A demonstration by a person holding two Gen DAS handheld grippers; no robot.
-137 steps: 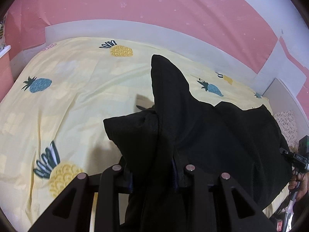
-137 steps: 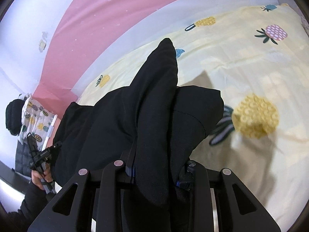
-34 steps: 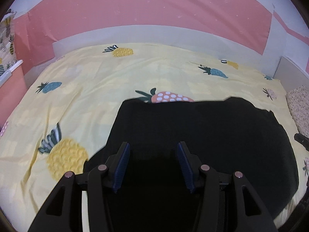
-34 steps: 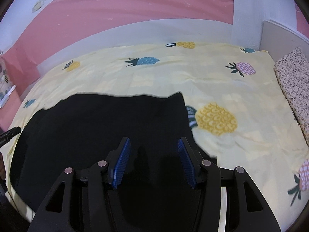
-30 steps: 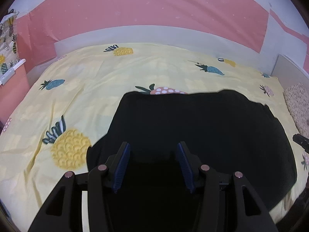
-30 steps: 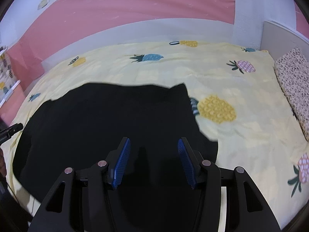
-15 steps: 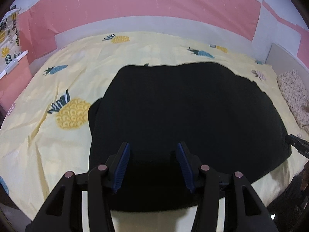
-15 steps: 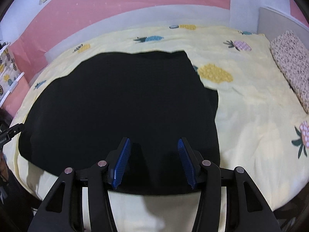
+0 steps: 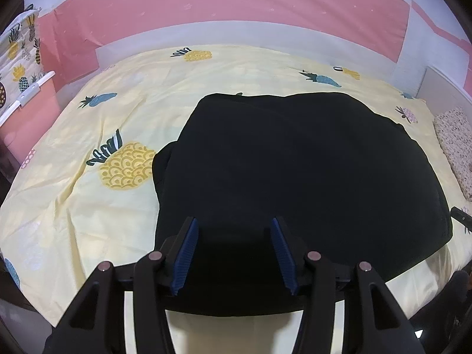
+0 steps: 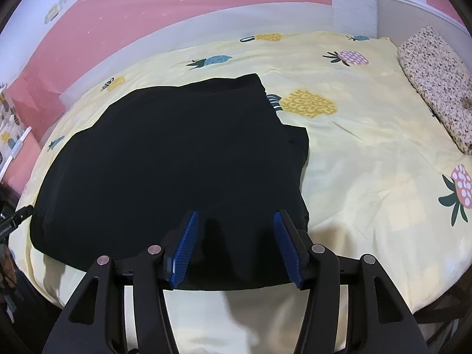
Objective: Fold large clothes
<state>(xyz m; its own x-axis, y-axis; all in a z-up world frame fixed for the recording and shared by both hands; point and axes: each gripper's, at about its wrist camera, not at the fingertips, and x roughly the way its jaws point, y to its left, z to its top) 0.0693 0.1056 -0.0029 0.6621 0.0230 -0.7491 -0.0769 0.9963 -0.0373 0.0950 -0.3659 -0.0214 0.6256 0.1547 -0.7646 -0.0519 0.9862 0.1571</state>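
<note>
A large black garment lies folded flat on the yellow pineapple-print bed sheet, its near edge close to the bed's front edge. My left gripper hovers over the garment's near left part, open, with nothing between its blue pads. In the right wrist view the same garment spreads to the left. My right gripper stands over its near right corner, jaws opening and nothing between them. A sleeve-like flap sticks out on each side of the garment.
A speckled pillow lies at the bed's right end by a white headboard. A pink and white wall runs behind the bed. Bare sheet stretches right of the garment. The other gripper's tip shows at the far right.
Both grippers earlier held the raised black garment; it now lies flat and released. Over the last second both grippers drew back toward the bed's near edge, so the whole garment shows.
</note>
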